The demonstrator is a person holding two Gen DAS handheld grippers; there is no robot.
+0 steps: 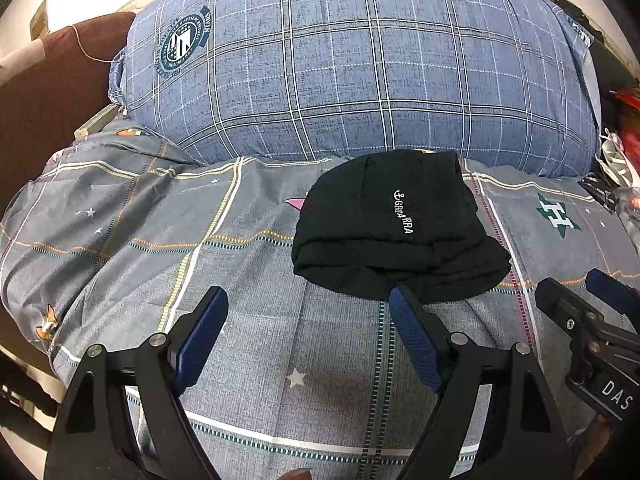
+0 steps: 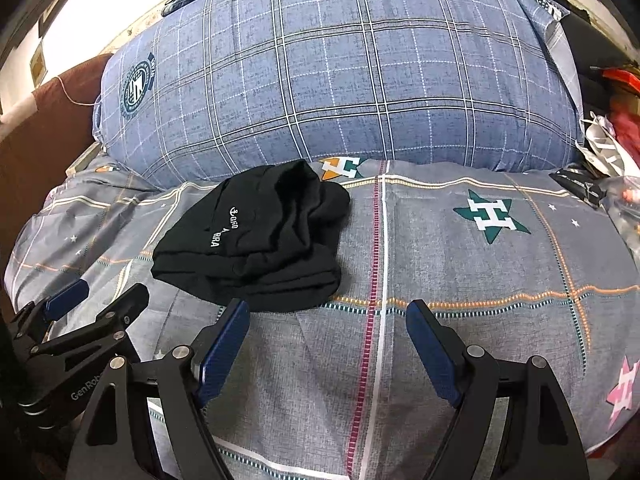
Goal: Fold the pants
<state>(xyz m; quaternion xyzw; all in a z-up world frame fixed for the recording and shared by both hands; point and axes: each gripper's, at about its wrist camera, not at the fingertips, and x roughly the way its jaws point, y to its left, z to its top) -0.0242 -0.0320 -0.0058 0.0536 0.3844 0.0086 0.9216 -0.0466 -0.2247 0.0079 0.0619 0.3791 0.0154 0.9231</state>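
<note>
Jaws of the left gripper [image 1: 308, 300] and the right gripper [image 2: 328, 314] are spread wide and hold nothing. Black pants [image 1: 394, 228], folded into a small bundle, lie on the grey patterned bedsheet [image 1: 160, 240], just before a blue plaid pillow [image 1: 360, 60].

Left gripper [image 1: 308, 304] jaws wide, right gripper [image 2: 326, 316] likewise — both empty (angled downward), side by side

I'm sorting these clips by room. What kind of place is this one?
Most likely a bedroom: the black pants lie on a bed's grey patterned sheet, with a big blue plaid duvet bundled behind them.
</note>
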